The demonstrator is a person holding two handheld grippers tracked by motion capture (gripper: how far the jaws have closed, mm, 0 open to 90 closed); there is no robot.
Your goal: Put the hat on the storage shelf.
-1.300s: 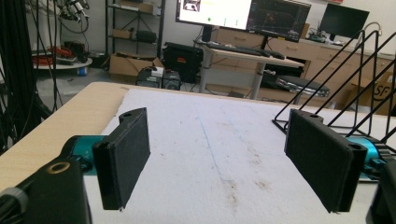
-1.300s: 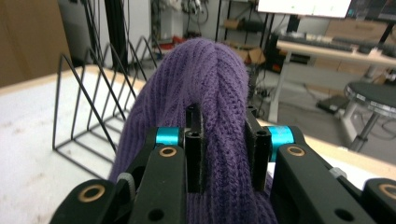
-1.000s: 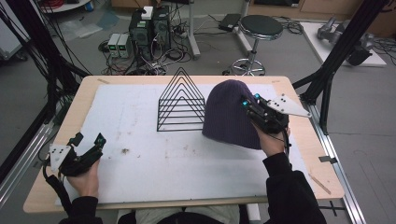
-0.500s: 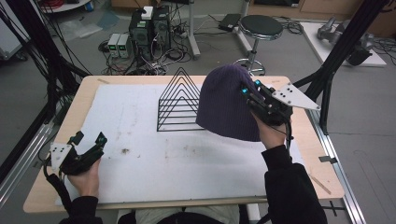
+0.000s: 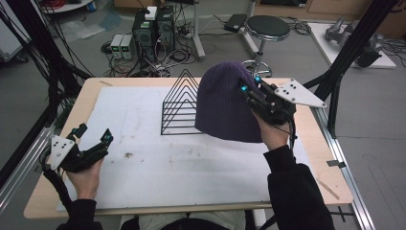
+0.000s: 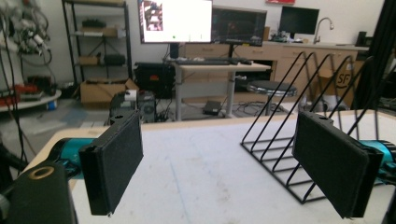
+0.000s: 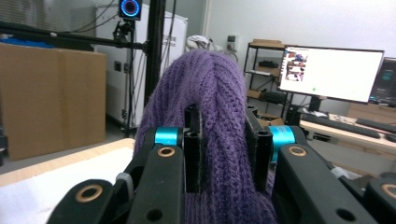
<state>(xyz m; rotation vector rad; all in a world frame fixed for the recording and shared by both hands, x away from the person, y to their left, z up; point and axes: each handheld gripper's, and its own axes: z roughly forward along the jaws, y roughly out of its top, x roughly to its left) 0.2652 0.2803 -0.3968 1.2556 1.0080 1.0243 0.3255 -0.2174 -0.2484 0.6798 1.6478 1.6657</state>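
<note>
A purple knitted beanie [image 5: 225, 103] hangs in the air above the right half of the table, beside the black wire rack [image 5: 178, 106]. My right gripper [image 5: 250, 89] is shut on its knit; in the right gripper view the beanie [image 7: 219, 116] bulges up between the two pads [image 7: 193, 149]. My left gripper [image 5: 93, 135] rests low at the table's left front, open and holding nothing. In the left gripper view its pads [image 6: 116, 163] stand wide apart, with the wire rack [image 6: 303, 140] ahead on the right.
A white mat [image 5: 143, 158] covers most of the wooden table [image 5: 335, 187]. Beyond the table's far edge are a black stool [image 5: 267, 28], computer boxes [image 5: 153, 26] and cables on the floor. Black frame posts [image 5: 344, 67] stand at both sides.
My right gripper has lifted the beanie up and to the left, toward the wire rack. The left gripper has stayed where it was.
</note>
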